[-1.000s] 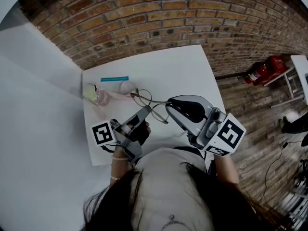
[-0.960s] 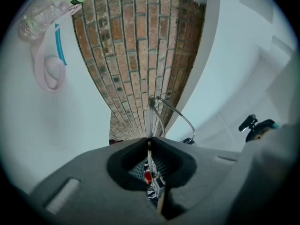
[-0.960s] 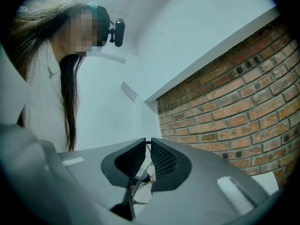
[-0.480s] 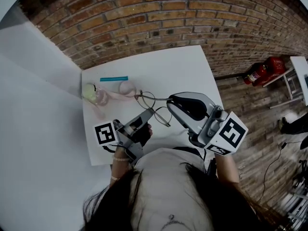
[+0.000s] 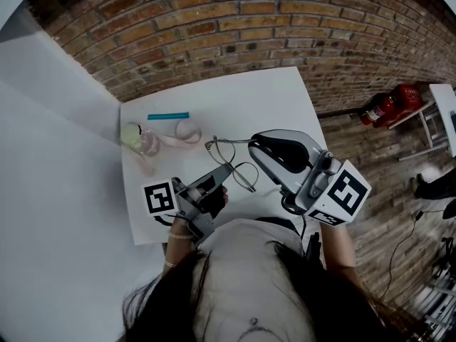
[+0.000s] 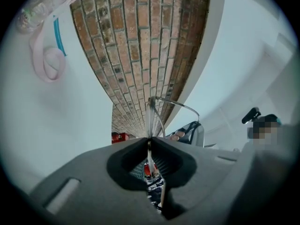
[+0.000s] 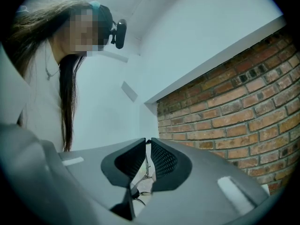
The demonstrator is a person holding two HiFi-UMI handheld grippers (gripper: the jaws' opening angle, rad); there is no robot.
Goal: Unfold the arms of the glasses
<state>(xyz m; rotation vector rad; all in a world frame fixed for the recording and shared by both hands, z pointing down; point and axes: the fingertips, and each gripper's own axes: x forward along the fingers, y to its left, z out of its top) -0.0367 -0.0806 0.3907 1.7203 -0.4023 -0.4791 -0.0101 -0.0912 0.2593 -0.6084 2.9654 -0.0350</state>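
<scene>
Left gripper (image 5: pixel 225 171) pinches the glasses (image 5: pixel 226 154) frame from 7 o'clock; right gripper (image 5: pixel 254 142) clamps one arm at 3 o'clock, seemingly mid-unfold; next, swing it outward

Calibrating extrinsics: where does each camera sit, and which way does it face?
Head view: on the person's head, looking steeply down at the white table; shows their hair, the left tool and the right tool.
Left gripper view: on the left tool, looking along its shut jaws over the table toward the brick wall.
Right gripper view: on the right tool, tilted up at the person's hair and head camera.
Shared: all three show the glasses, gripped by both tools, and the brick wall.
</scene>
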